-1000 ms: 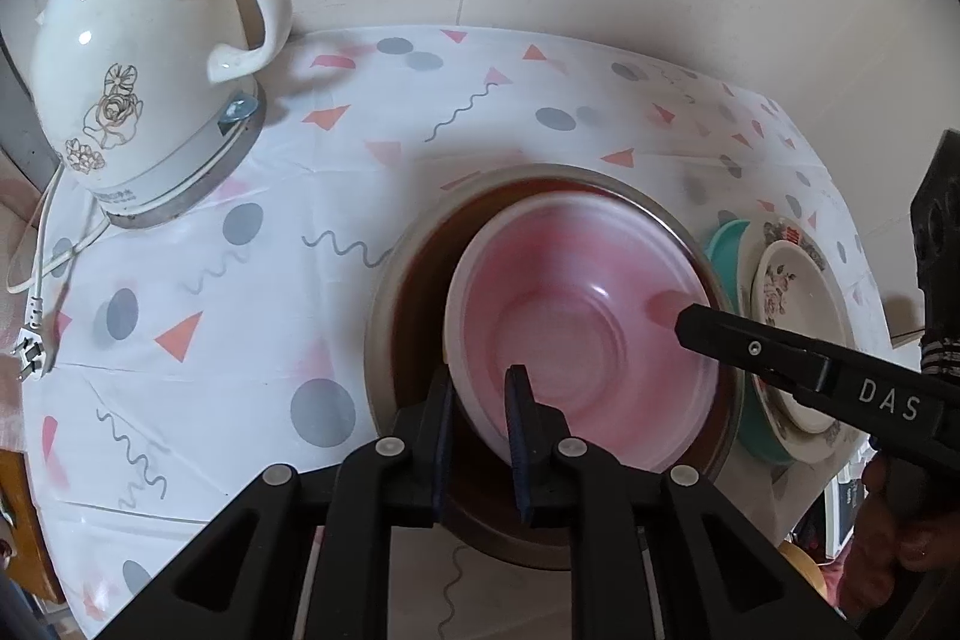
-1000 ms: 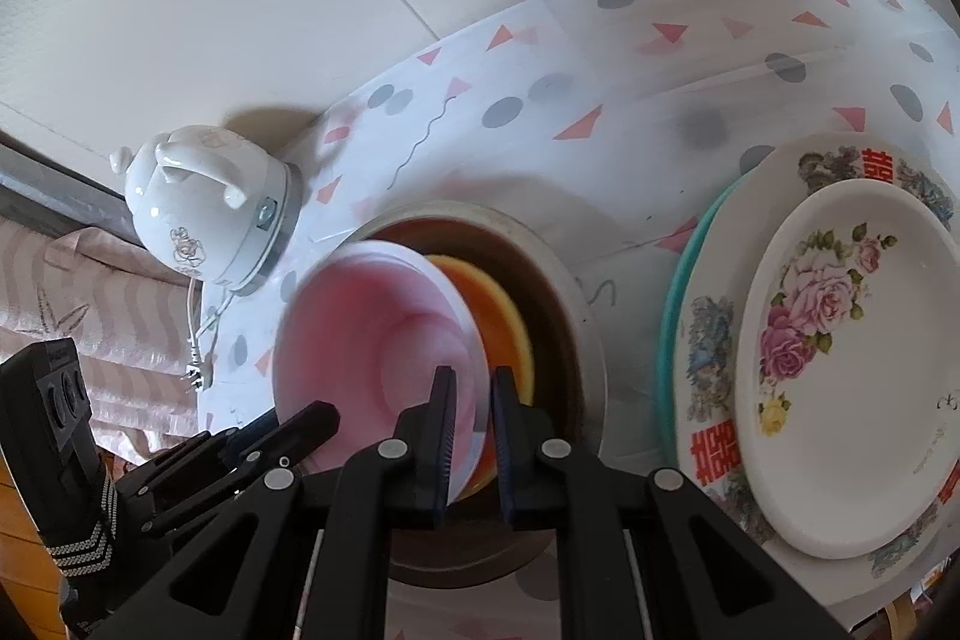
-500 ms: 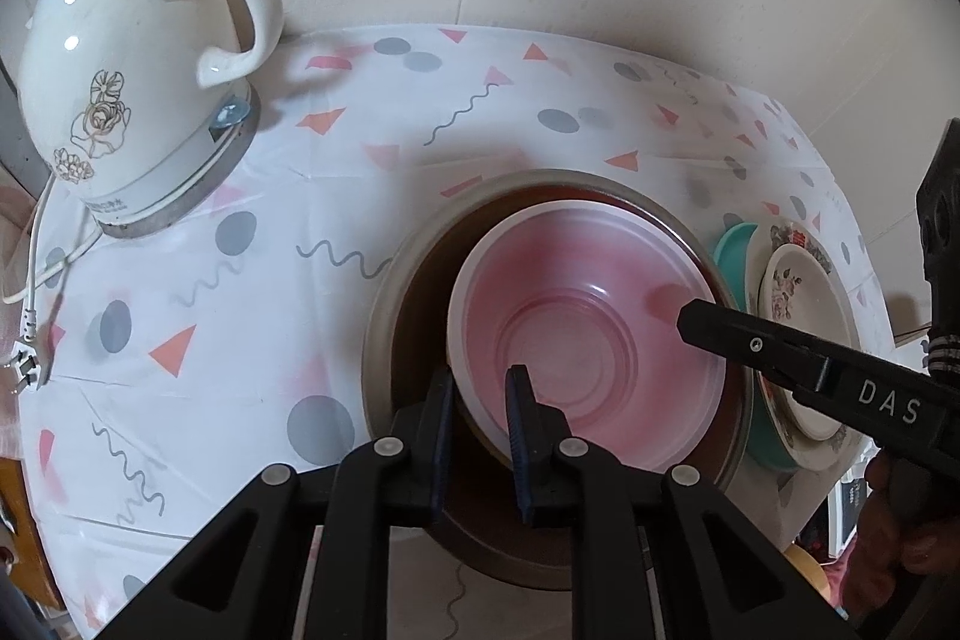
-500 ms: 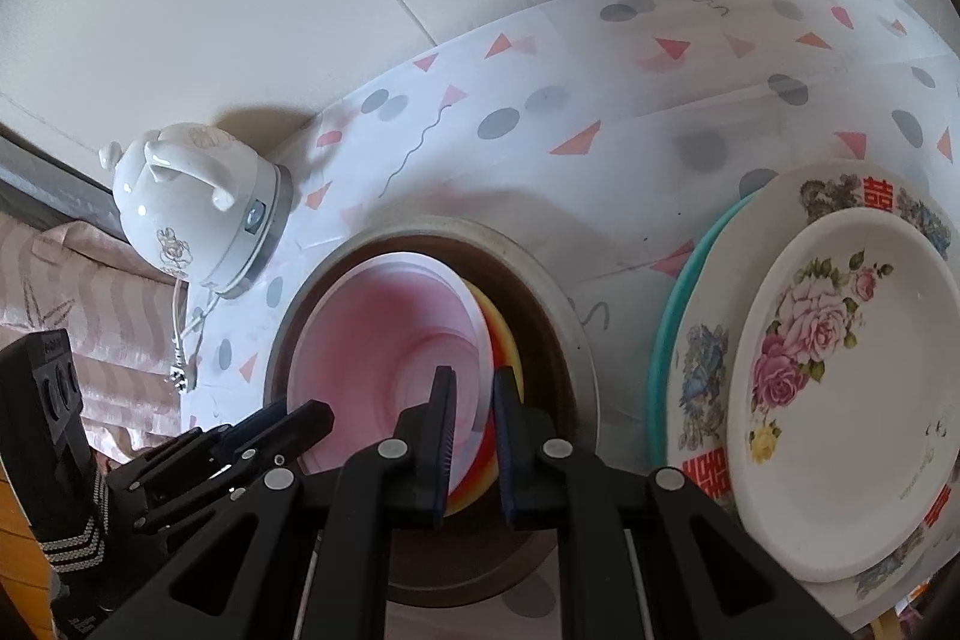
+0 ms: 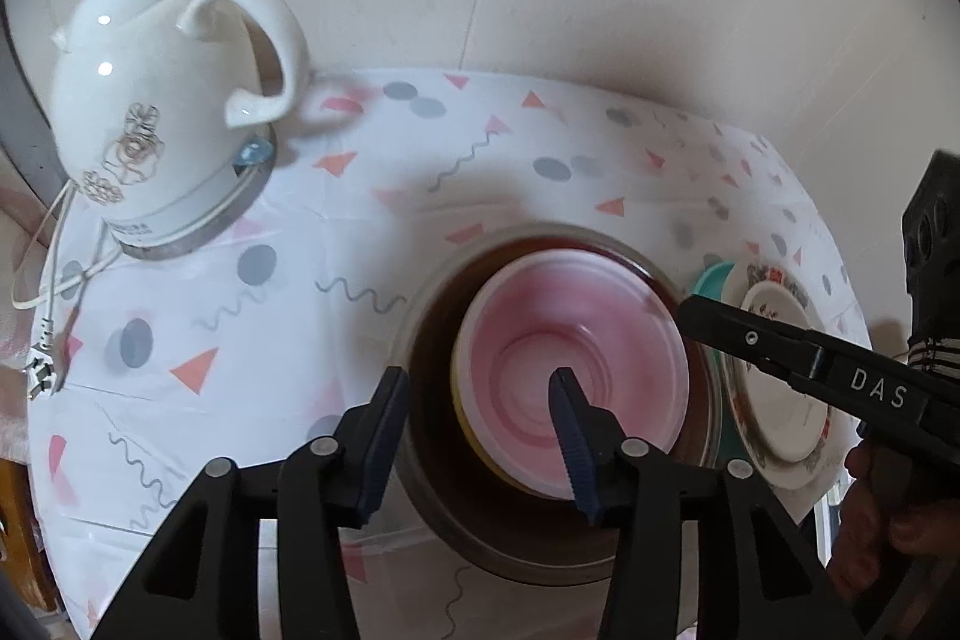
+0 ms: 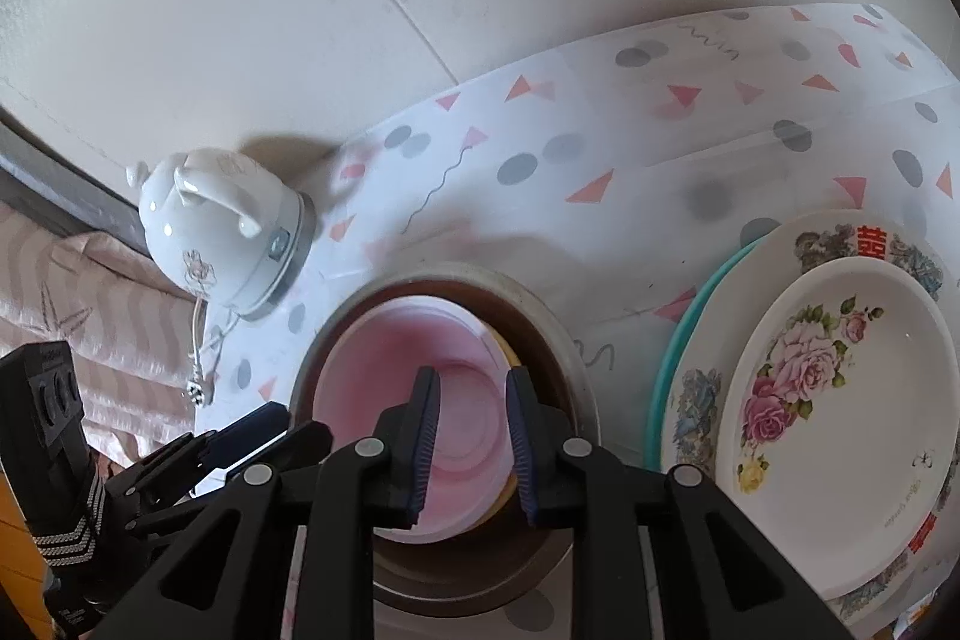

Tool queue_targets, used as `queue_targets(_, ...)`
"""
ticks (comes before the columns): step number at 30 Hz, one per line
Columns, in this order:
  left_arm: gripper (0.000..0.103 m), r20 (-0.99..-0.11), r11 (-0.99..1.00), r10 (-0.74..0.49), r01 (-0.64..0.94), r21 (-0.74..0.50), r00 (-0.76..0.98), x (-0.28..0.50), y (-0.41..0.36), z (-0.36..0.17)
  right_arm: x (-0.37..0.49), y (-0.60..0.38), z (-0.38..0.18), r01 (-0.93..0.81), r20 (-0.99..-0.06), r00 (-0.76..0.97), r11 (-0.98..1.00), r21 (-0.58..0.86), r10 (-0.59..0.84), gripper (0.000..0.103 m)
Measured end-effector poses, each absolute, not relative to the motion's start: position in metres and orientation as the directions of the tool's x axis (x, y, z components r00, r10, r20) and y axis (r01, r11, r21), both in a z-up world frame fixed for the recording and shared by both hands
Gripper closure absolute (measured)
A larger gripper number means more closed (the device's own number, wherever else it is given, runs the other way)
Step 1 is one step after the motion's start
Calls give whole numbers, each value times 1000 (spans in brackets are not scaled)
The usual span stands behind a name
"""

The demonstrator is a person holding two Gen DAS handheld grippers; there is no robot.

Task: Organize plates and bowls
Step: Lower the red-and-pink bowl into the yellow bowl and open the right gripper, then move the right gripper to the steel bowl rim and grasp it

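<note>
Both grippers have let go of the pink bowl (image 5: pixel 579 370) since the earlier frame, when each was clamped on its rim. It now sits lower, nested in a yellow bowl (image 6: pixel 509 484) whose edge peeks out beside it, and both lie inside the large metal bowl (image 5: pixel 540 562).

From the left wrist camera, the left gripper (image 5: pixel 480 388) has its jaws apart and opening. Its two fingers straddle the near rim of the pink bowl, one over the bowl's inside and one outside at about 9 o'clock of it, and neither pad presses on it. The right gripper (image 5: pixel 690 307) reaches in from 3 o'clock, its tip over the far right rim, with a hand (image 5: pixel 882 526) behind it.

From the right wrist camera, the right gripper (image 6: pixel 471 388) also has its jaws apart and opening, by a smaller gap. The pink bowl's rim runs between the fingers, untouched as far as I can tell.

At 3 o'clock of the metal bowl a stack of plates (image 6: pixel 834 394) rests on the counter (image 6: pixel 660 148), which is covered with a white cloth patterned in triangles and dots. A rose-patterned plate lies on top, above a larger flowered one and a teal one. At 10 o'clock stands a white kettle (image 5: pixel 162 124), its cord trailing off the left edge.
</note>
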State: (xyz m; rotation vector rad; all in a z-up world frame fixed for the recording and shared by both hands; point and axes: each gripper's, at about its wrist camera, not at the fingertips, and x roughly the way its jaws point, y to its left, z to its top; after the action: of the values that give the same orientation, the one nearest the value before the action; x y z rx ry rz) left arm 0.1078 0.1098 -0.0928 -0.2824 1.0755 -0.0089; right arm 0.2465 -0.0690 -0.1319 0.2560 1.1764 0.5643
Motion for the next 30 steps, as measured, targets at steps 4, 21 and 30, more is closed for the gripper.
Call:
queue_targets(4, 52, -865, 961, -129, -155, -230, 484, 106, 116, -91, 246, -73, -130, -271, -795, 274, 837, 476, 541, 80)
queue_targets(21, 43, -867, 955, -97, -199, -219, 489, 92, 128, -90, 236, -83, -132, -258, -794, 268, 835, 486, 545, 80)
queue_targets(30, 33, -870, 951, -74, -229, -209, 487, 86, 137, -92, 229, -100, -132, -234, -798, 276, 842, 486, 536, 75)
